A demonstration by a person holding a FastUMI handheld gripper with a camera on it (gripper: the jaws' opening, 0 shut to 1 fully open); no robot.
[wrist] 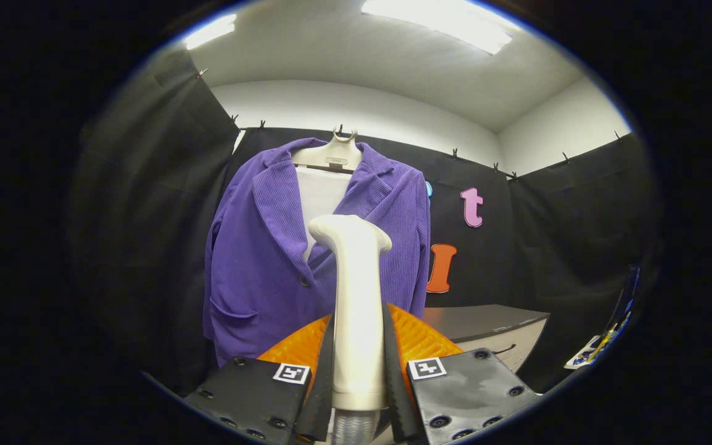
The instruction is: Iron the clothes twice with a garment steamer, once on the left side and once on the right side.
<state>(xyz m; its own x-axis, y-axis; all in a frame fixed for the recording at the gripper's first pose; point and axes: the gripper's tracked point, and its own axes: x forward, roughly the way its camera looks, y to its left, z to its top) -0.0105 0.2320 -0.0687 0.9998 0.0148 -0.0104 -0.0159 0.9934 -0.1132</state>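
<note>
A purple corduroy jacket (269, 259) hangs on a pale hanger (333, 154) against the booth's back wall, over a white shirt (320, 194). My gripper (358, 355) is shut on the handle of a cream garment steamer (355, 296). The steamer stands upright between my fingers, its head (350, 232) at the height of the jacket's lapels and a short way in front of them. The ribbed hose (353, 429) of the steamer leaves below the handle.
A grey table (486, 321) with a pale side stands to the right of the jacket. Black cloth walls close in on the left and right. Some coloured objects (600, 346) lie at the far right, low down.
</note>
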